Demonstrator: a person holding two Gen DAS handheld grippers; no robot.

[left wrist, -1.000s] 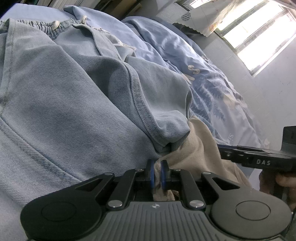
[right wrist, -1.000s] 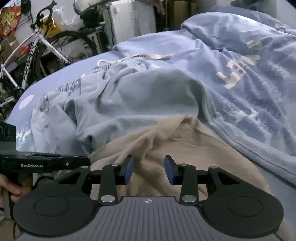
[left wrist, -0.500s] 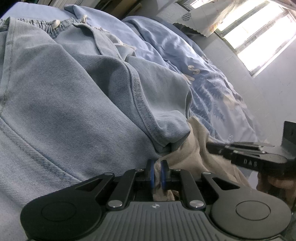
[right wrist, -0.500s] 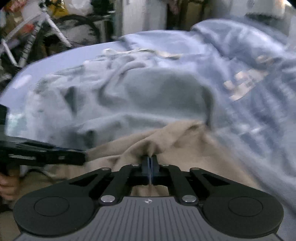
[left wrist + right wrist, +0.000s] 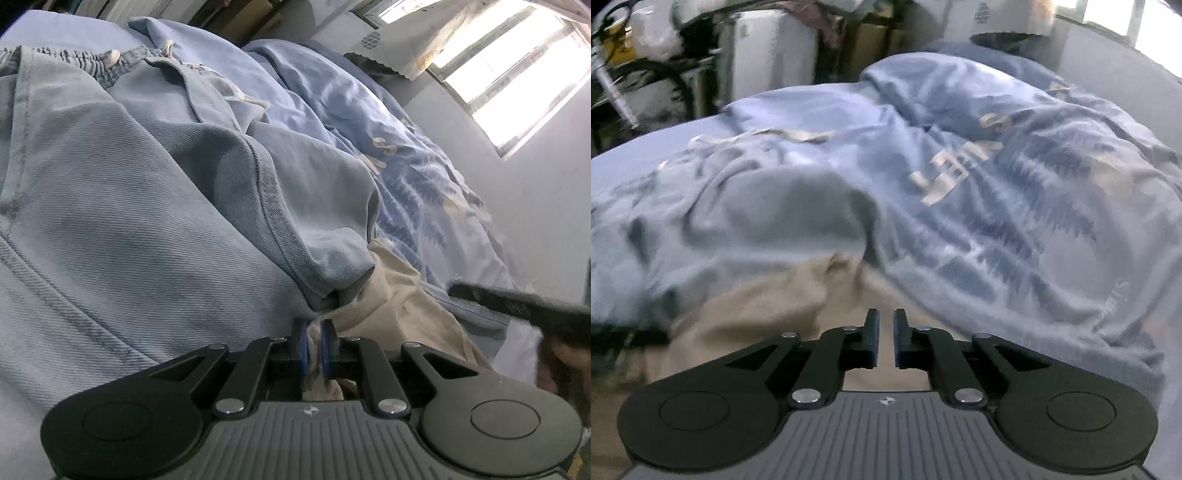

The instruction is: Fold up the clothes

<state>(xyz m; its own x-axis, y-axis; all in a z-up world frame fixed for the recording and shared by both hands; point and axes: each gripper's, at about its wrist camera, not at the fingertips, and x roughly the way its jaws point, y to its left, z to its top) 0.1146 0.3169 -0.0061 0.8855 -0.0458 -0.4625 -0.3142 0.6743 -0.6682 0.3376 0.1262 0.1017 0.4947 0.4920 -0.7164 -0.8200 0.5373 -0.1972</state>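
A beige garment [image 5: 399, 295] lies on the bed, partly under light blue jeans [image 5: 129, 221]. My left gripper [image 5: 313, 343] is shut on a bunched edge of the beige garment, right beside the jeans' hem. In the right wrist view the beige garment [image 5: 757, 314] spreads below the jeans [image 5: 757, 214]. My right gripper [image 5: 884, 332] hovers over it with its jaws opening: a narrow gap shows and no cloth sits between them. The right gripper [image 5: 517, 302] also appears as a blurred dark bar at the left wrist view's right edge.
A rumpled blue printed duvet [image 5: 1015, 221] covers the bed's right side and reaches the wall under a bright window [image 5: 517, 66]. A bicycle [image 5: 635, 92] and white boxes [image 5: 768, 48] stand beyond the far end of the bed.
The right gripper closed onto the beige cloth, then lifted and tilted up, and its jaws have parted a little with no cloth in them. The left gripper has kept its grip and place.
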